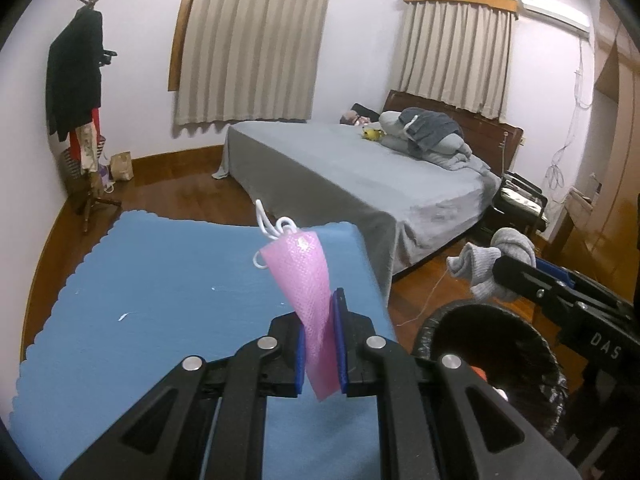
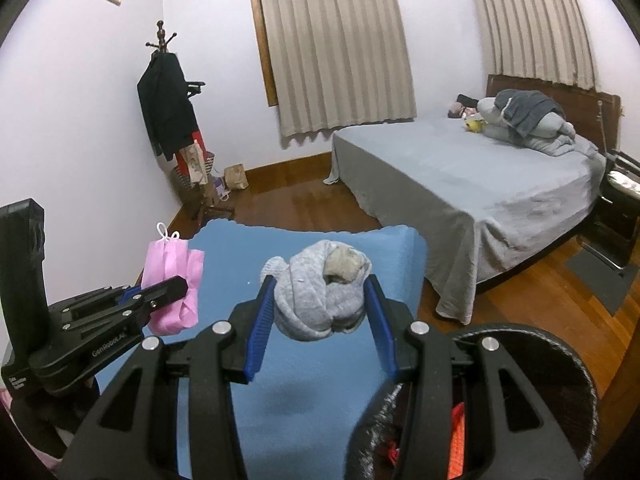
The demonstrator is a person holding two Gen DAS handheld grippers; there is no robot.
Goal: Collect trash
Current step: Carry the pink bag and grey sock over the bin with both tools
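Pinching crinkled pink mask (image 1: 310, 280): left gripper (image 1: 320, 344); clamping balled grey sock (image 2: 320, 292): right gripper (image 2: 320, 320)

bin (image 2: 568, 344) cut off by frame edge; contents perhaps orange scraps, unclear.

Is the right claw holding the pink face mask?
No, the right claw is closed on a balled grey sock; the pink mask is in the left claw.

Bedroom with pale lilac walls (image 2: 80, 120), glossy wooden floor (image 2: 304, 204) and beige curtains (image 2: 336, 48) drawn over two windows. Grey-sheeted bed (image 2: 460, 168) with wooden headboard (image 2: 560, 88), coat stand (image 2: 168, 92) in the corner, blue-covered worktop (image 1: 160, 300) up front.
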